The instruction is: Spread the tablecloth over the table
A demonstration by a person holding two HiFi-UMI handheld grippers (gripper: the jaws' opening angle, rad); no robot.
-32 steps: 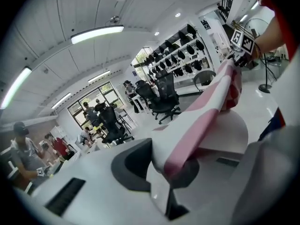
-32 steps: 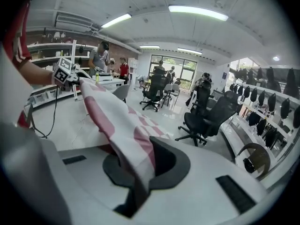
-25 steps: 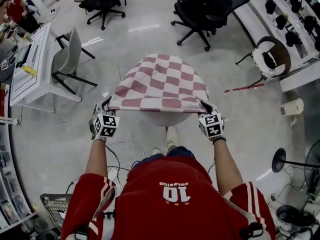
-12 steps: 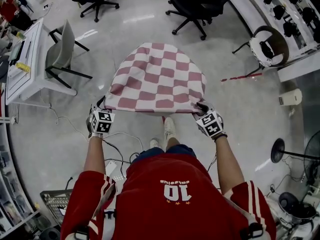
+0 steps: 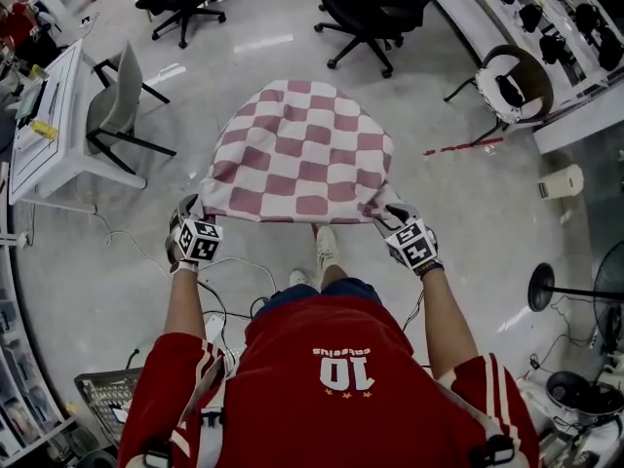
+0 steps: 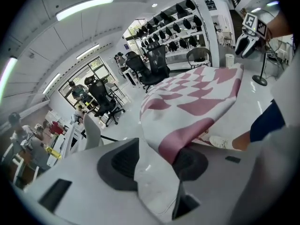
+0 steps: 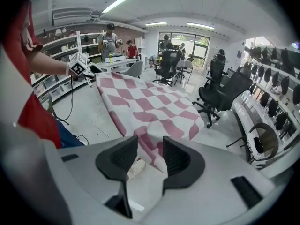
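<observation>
A pink-and-white checked tablecloth (image 5: pixel 302 154) lies spread over a table that it hides completely. My left gripper (image 5: pixel 188 209) is at the cloth's near left corner and my right gripper (image 5: pixel 394 213) at its near right corner. In the left gripper view the tablecloth (image 6: pixel 201 93) droops between the jaws of the left gripper (image 6: pixel 154 154), resting against one pad only. In the right gripper view the tablecloth (image 7: pixel 150 102) hangs loose in the gap of the right gripper (image 7: pixel 149 151). Both sets of jaws have just been opening and stand open with the cloth still between them.
Black office chairs (image 5: pixel 366 8) stand beyond the table. A grey chair (image 5: pixel 112 105) and a white desk (image 5: pixel 44 115) are at the left. Cables (image 5: pixel 234 271) run over the floor by the person's shoe (image 5: pixel 327 247). A fan stand (image 5: pixel 546 291) is at the right.
The cloth has sunk and flattened; the pale table edge seen under its near hem no longer shows. Both grippers moved forward and down with its corners.
</observation>
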